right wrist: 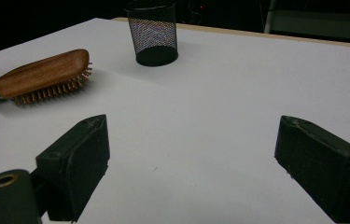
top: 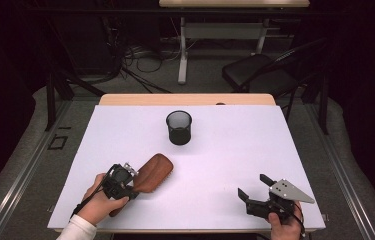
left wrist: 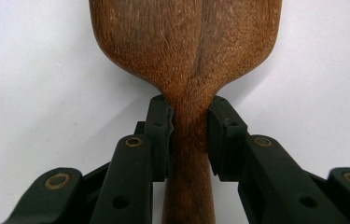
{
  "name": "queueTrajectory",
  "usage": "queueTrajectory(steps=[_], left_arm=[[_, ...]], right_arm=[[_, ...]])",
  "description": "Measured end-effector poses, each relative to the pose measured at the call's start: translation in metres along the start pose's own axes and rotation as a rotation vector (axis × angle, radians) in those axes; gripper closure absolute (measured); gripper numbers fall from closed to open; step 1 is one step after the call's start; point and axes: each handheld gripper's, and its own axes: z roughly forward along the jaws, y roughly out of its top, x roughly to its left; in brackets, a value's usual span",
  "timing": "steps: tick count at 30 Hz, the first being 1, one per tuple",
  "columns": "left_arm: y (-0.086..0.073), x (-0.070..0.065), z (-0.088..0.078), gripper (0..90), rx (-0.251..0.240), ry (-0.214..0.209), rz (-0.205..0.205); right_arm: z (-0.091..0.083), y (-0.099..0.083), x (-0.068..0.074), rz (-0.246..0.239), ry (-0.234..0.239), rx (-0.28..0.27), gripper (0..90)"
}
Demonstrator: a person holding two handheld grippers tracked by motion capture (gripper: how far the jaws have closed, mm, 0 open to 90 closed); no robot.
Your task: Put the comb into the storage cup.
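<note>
Left gripper view: the wooden hairbrush (left wrist: pixel 186 56) is clamped at its narrow neck by the left gripper (left wrist: pixel 189 135), jaws pressed against both sides. It lies bristles-down on the near left of the white table (top: pixel 235 150). The grasp is judged complete; lifting and transfer, presumably to the mesh cup (top: pixel 179 127) at far centre, remain. The right gripper (top: pixel 256 187) is held wide open and empty at near right.

1. I'm looking at a white sheet (top: pixel 235 165) covering the table; a strip of bare wood (top: pixel 185 99) is showing along its far edge.
2. Grey carpet (top: pixel 20 165) is lying on the floor around it.
3. A black chair (top: pixel 260 75) is standing beyond the far right corner.
4. Cables (top: pixel 135 60) are trailing under a second desk (top: pixel 225 30).
</note>
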Motion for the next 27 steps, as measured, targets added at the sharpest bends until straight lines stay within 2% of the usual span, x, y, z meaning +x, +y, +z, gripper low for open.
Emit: queueTrajectory(steps=[4,7,16,27], left_arm=[[-0.0013,0.0008,-0.0003,72.3,-0.009,-0.009,-0.007],[-0.0025,0.0021,-0.0004,72.4,-0.019,-0.029,-0.035],[-0.0053,0.0034,-0.0005,72.6,-0.044,-0.040,-0.037],[-0.0089,0.0069,-0.0001,72.8,-0.061,-0.074,-0.055]], right_arm=[[0.0002,-0.0001,0.0003,0.003,0.001,0.003,10.5],[0.0004,-0.0002,0.0005,0.004,0.003,0.006,10.6],[0.0005,-0.0004,0.0000,0.005,0.005,0.006,11.4],[0.0008,-0.0006,-0.0004,0.005,0.005,0.006,12.2]])
